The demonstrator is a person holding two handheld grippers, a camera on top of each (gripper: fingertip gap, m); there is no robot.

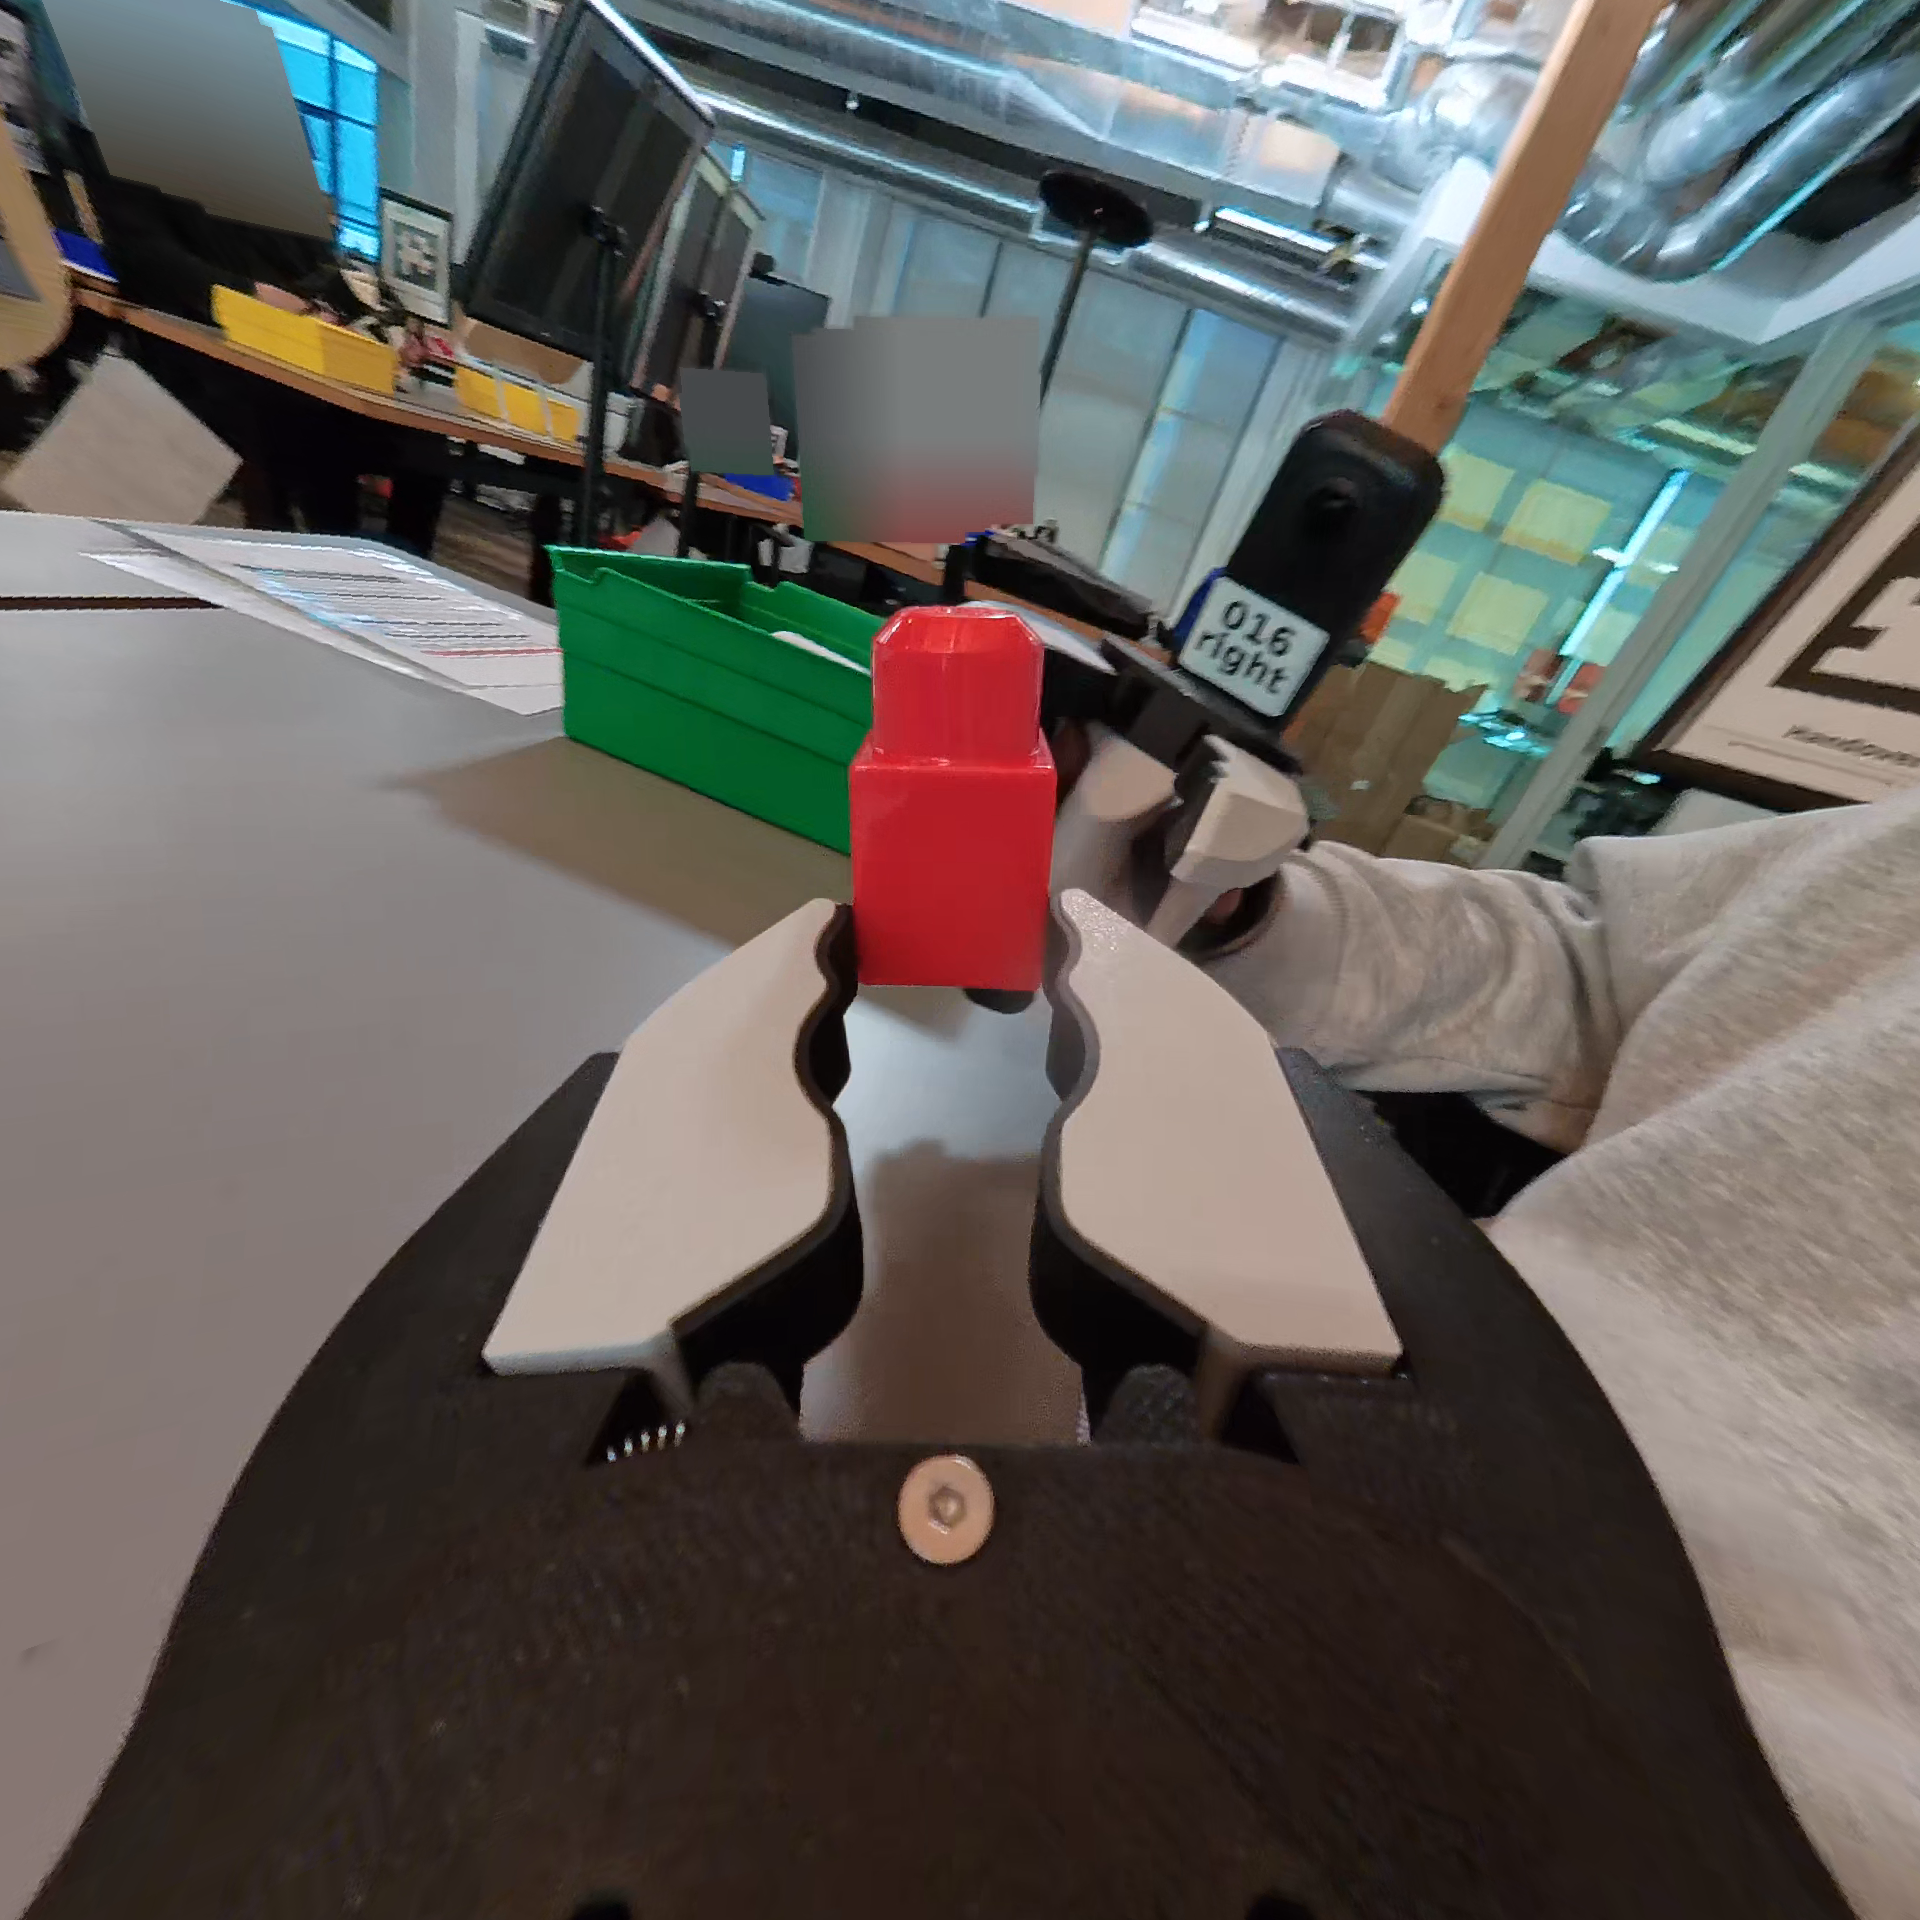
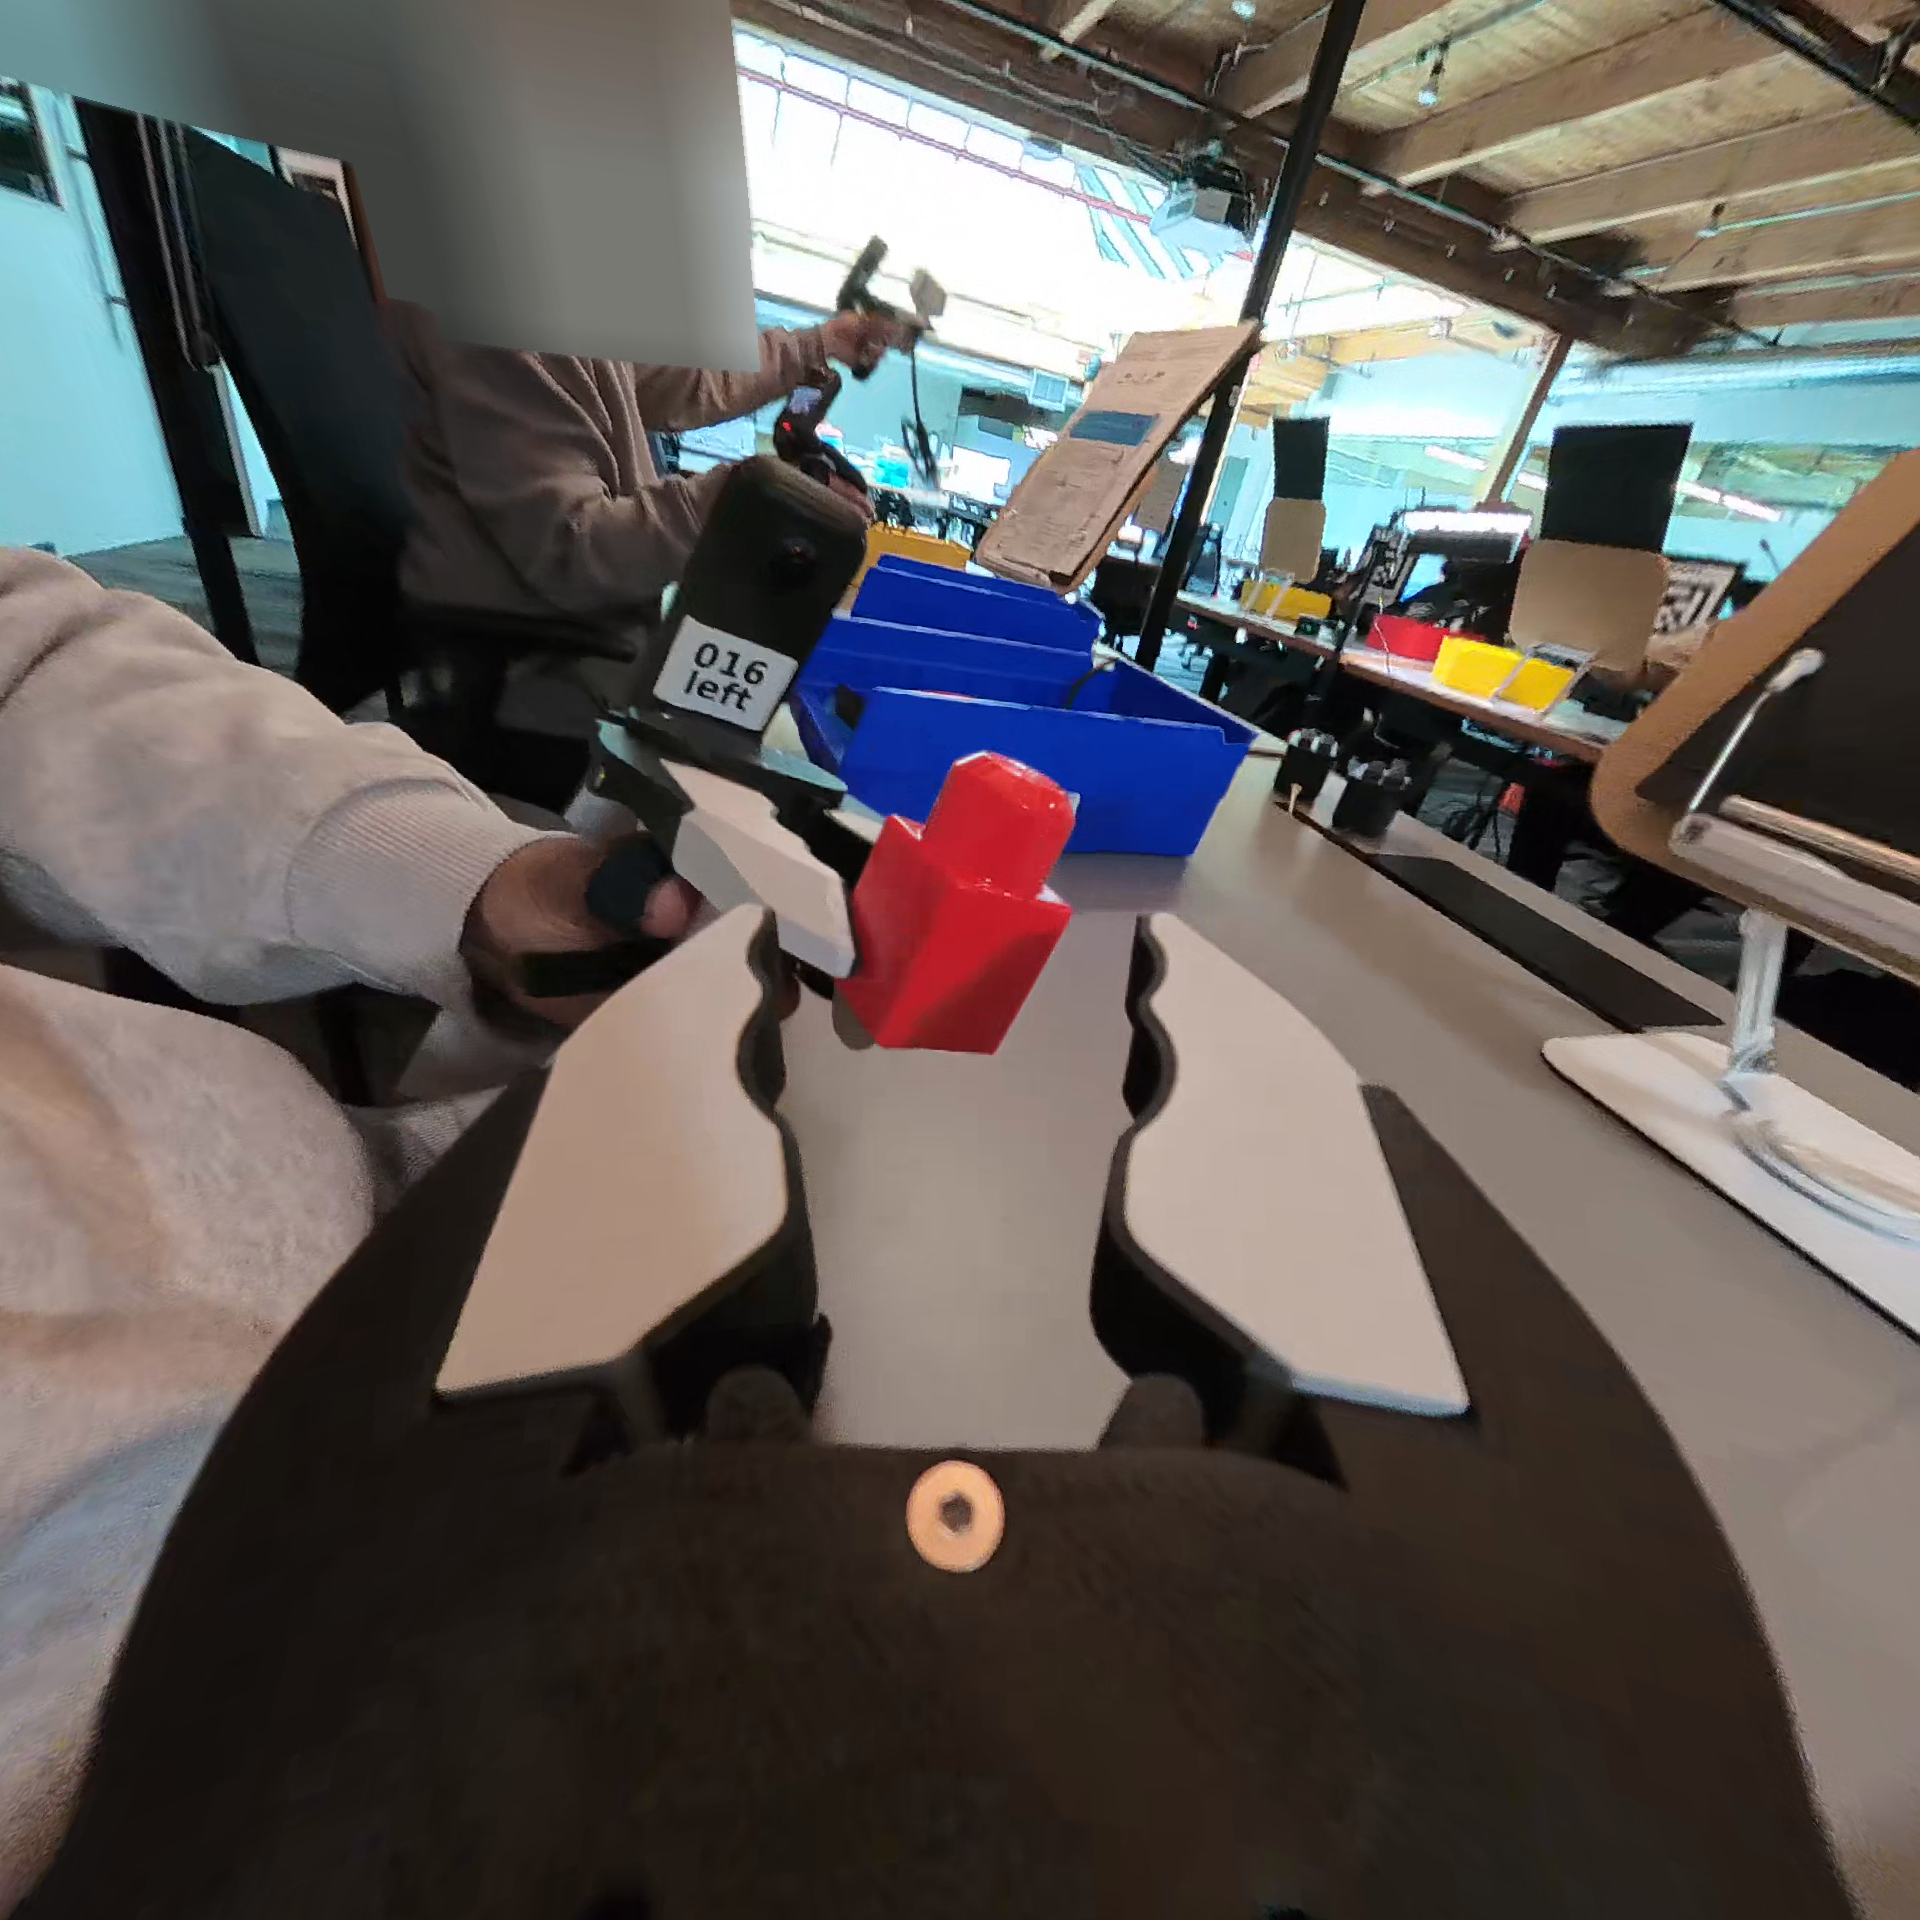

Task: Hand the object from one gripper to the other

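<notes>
Red block (image 1: 948, 831) gripped by left tongs (image 1: 948, 935); right tongs (image 2: 948, 956) spread apart.

Grey-fingered black tongs (image 1: 948, 935), grey sleeves (image 1: 1455, 966)

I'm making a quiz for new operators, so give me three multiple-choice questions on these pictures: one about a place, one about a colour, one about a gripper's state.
1. Where is the green bin?
A. On the table, behind the block
B. In the right gripper
C. On the floor

2. What colour is the block that the left gripper holds?
A. Blue
B. Red
C. Yellow

3. How is the right gripper?
A. Shut on the block
B. Open
C. Shut on nothing

Answers:
1 A: the left wrist view shows it standing on the tabletop beyond the block.
2 B: it is plainly red in both views.
3 B: its fingers stand wide apart, clear of the block.
</notes>
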